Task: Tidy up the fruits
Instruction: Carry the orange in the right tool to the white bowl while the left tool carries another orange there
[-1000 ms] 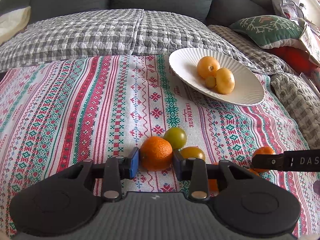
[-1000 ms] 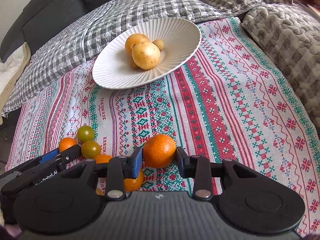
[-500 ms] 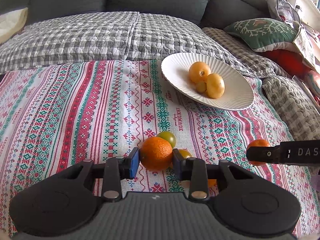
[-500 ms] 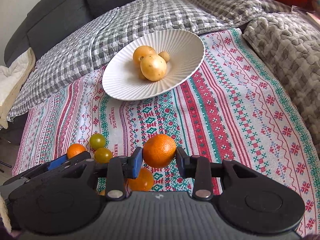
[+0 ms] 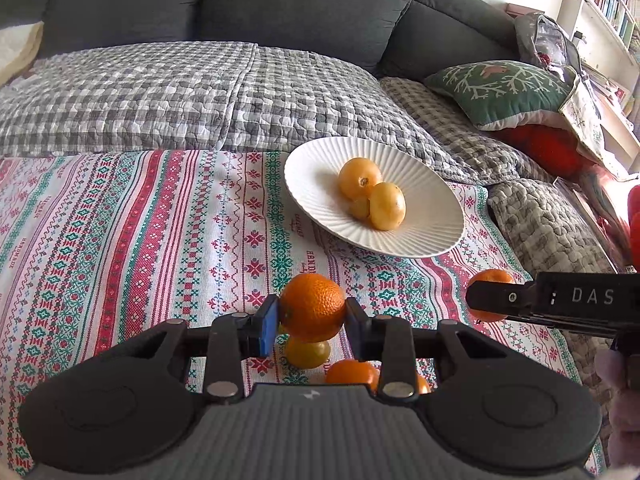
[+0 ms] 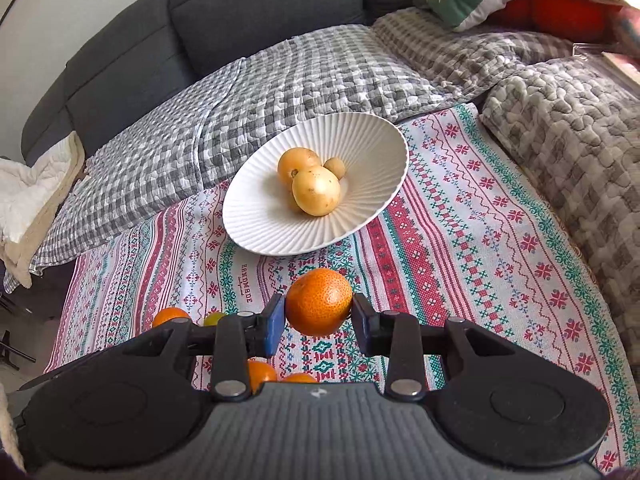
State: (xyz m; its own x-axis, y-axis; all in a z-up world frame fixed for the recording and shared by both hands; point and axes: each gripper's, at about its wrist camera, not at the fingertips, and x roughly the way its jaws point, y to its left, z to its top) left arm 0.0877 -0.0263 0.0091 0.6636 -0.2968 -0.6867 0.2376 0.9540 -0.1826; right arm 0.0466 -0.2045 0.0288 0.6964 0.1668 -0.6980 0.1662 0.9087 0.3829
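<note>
My left gripper (image 5: pixel 312 314) is shut on an orange tangerine (image 5: pixel 312 306) and holds it clear above the patterned cloth (image 5: pixel 140 240). My right gripper (image 6: pixel 319 312) is shut on a second tangerine (image 6: pixel 319 301), also off the cloth. In the left wrist view that second tangerine (image 5: pixel 490 280) peeks out behind the right gripper's dark finger (image 5: pixel 500 298). Ahead of both lies a white ribbed plate (image 5: pixel 316 184) (image 6: pixel 360 140) with three yellow-orange fruits (image 5: pixel 387 206) (image 6: pixel 316 190). Under the grippers, a yellow-green fruit (image 5: pixel 307 354) and two loose tangerines (image 5: pixel 352 372) (image 6: pixel 260 374) lie on the cloth.
A grey checked quilt (image 5: pixel 180 92) and the dark sofa back (image 5: pixel 280 4) lie beyond the cloth. A knobbly grey blanket (image 6: pixel 568 128) borders the cloth on the right. A green pillow (image 5: pixel 500 92) and a red cushion (image 5: pixel 544 148) sit at far right.
Both grippers have risen with their tangerines. The loose fruits on the cloth have slipped lower, partly under the gripper bodies, and more of the sofa back shows.
</note>
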